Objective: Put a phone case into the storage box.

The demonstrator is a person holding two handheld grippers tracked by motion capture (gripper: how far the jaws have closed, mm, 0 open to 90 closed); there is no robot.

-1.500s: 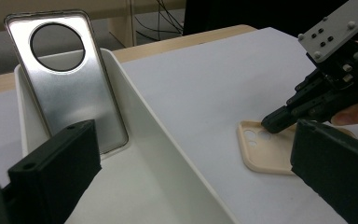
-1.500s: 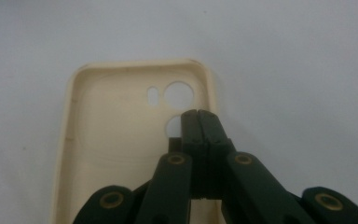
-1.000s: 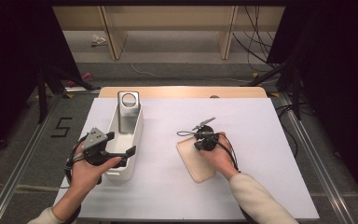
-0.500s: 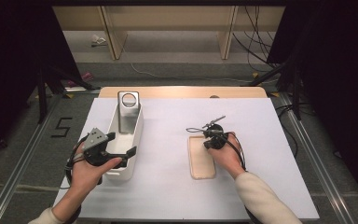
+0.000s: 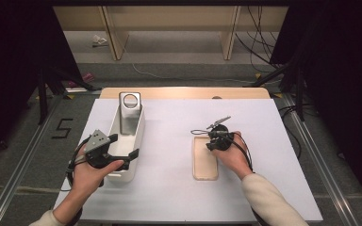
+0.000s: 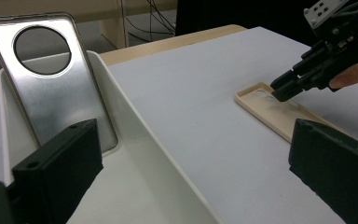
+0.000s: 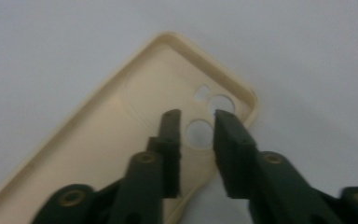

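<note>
Beige phone case (image 5: pixel 205 157) lies flat on the white counter (image 5: pixel 169 197), open side up, camera holes at its far end, directly under the tips of the right tongs (image 5: pixel 211 142). In the right gripper view the case (image 7: pixel 121 135) sits beneath the gap; the jaws have just been opening and stand a narrow way apart with nothing pinched between them, so it reads as just set down (inner side up probably leaves it ready to take something pressed in). Right hand (image 5: pixel 233 155) hangs just over the case's far end, presumably to let go cleanly. Off to the left of those tongs, well apart, the left tongs (image 5: pixel 125 153) are spread wide, straddling the near right wall of a white tray (image 5: pixel 134 136); in the left gripper view that wall runs between the jaws untouched, likely a steadying or waiting post. Ahead of the left tongs a silver back plate (image 6: pixel 51 79) with a round hole leans upright against the tray's far end, easy to reach.
</note>
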